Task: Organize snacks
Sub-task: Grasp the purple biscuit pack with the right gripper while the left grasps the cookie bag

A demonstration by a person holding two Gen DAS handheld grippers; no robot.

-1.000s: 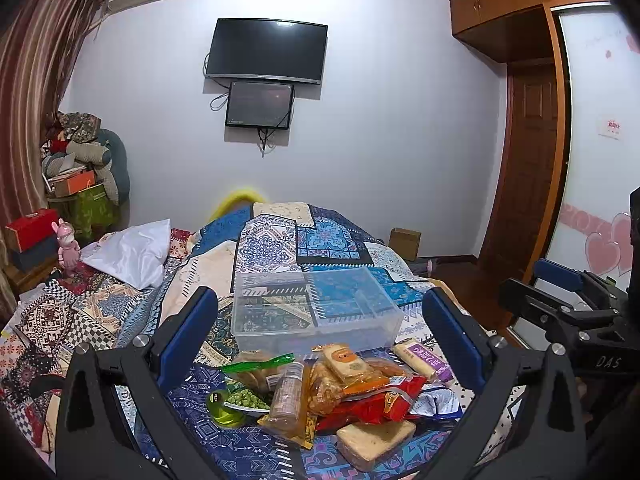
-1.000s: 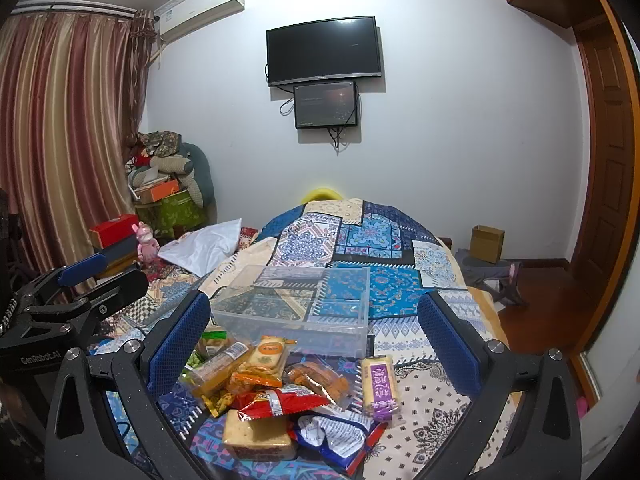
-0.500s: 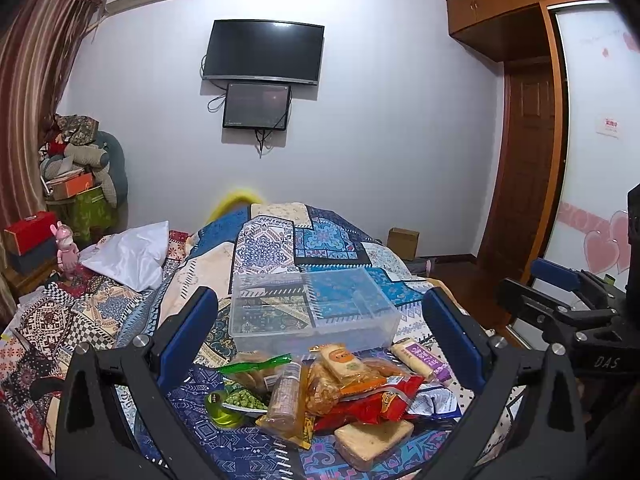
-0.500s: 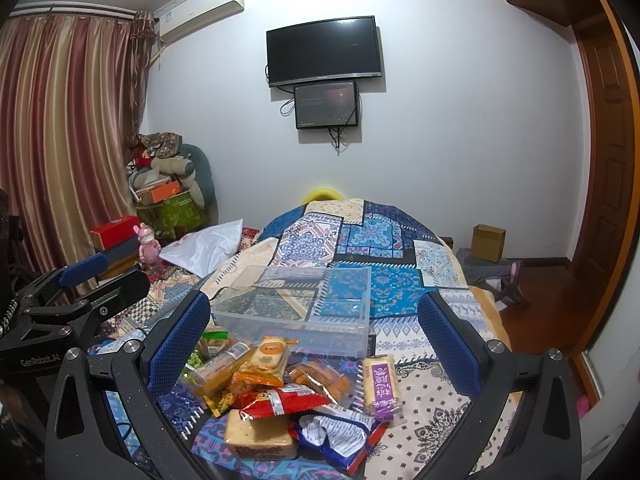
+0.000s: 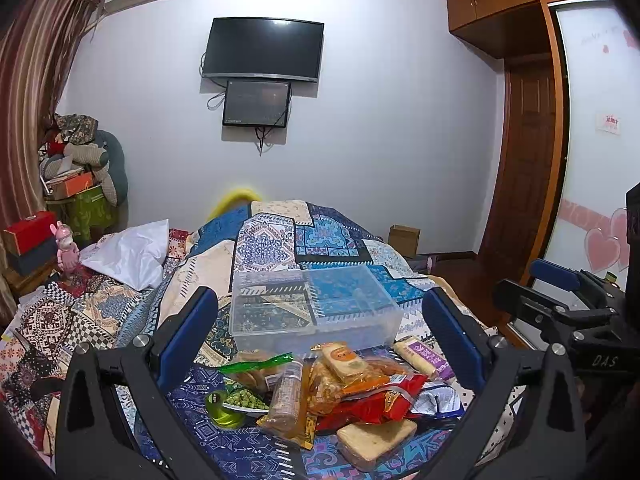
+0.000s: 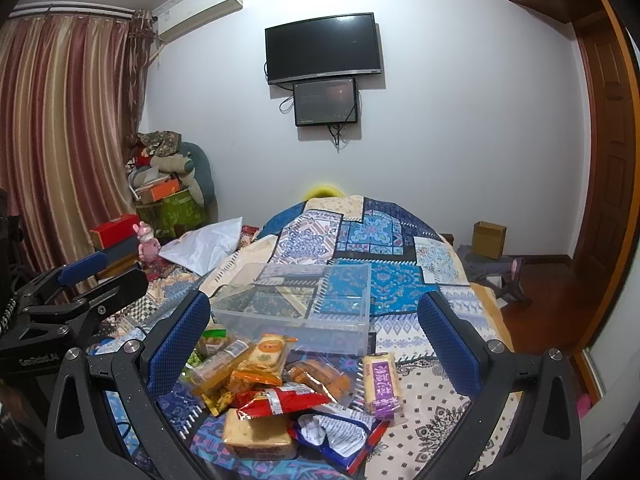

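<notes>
Clear plastic forms the storage box, which sits empty on the patchwork bedspread with its open top facing up. Just in front of the box lies a loose pile of snacks, touching each other and partly overlapping.

In the left wrist view, a green bag of peas is at the left edge of the pile, next to a long clear pack of biscuits. A red wrapper lies across the middle, and a pale bread slice in clear wrap is nearest to the camera. A white bar with a purple label lies at the right side, close to the box corner.

The left gripper is wide open, its 2 blue pads standing on both sides of the pile and holding nothing. It is above the bed, not touching any snack.

The right gripper is also spread wide and empty. In its view the same purple label bar is at the right of the pile, the orange-labelled cake pack rests on top near the box wall, and a blue and white crumpled wrapper lies at the near edge. Each gripper is visible at the side of the other view.

On the far wall hang a black television and a smaller screen below it.
</notes>
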